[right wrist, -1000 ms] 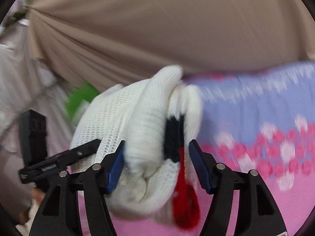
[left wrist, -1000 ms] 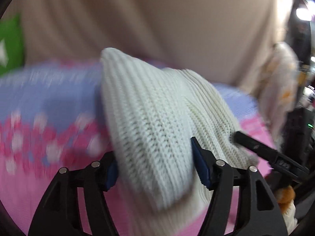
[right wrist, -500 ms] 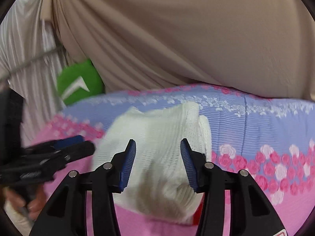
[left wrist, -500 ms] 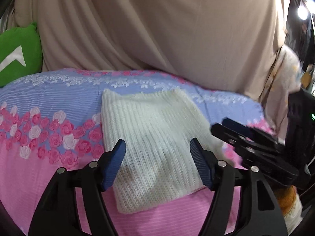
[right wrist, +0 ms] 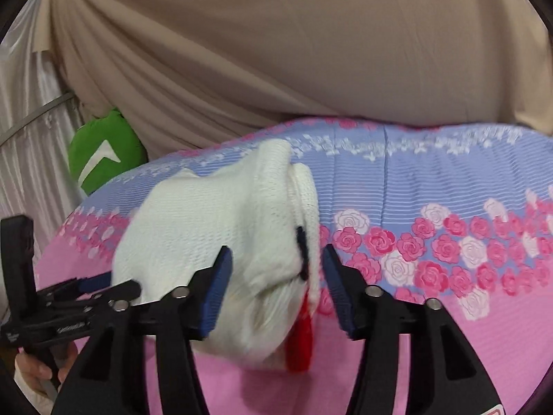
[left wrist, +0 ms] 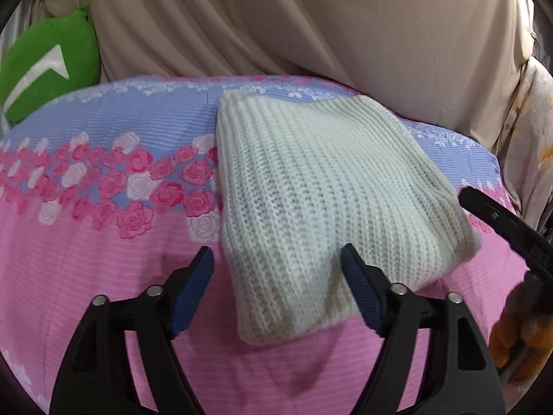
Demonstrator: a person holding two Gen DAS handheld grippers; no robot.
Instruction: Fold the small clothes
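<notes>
A cream knitted sweater (left wrist: 321, 193) lies folded into a thick rectangle on the pink and blue rose-print bedspread (left wrist: 86, 249). My left gripper (left wrist: 276, 266) is open and empty, its near corner of the sweater lying between the blue pads without contact. In the right wrist view the sweater (right wrist: 214, 228) shows its folded edge with black and red trim at the right. My right gripper (right wrist: 276, 263) is open over that edge, holding nothing. The left gripper also shows at the left of the right wrist view (right wrist: 114, 287), and the right gripper's finger shows at the right edge of the left wrist view (left wrist: 501, 221).
A green cushion (left wrist: 45, 62) leans at the bed's far left, also seen in the right wrist view (right wrist: 103, 152). A beige curtain (left wrist: 276, 17) hangs behind the bed. A floral cloth (left wrist: 532, 131) hangs at the right. Silvery drapes (right wrist: 27, 121) stand left.
Both grippers held the sweater up a second ago, then let it go. The sweater now lies folded on the bed and both grippers have drawn back slightly, open.
</notes>
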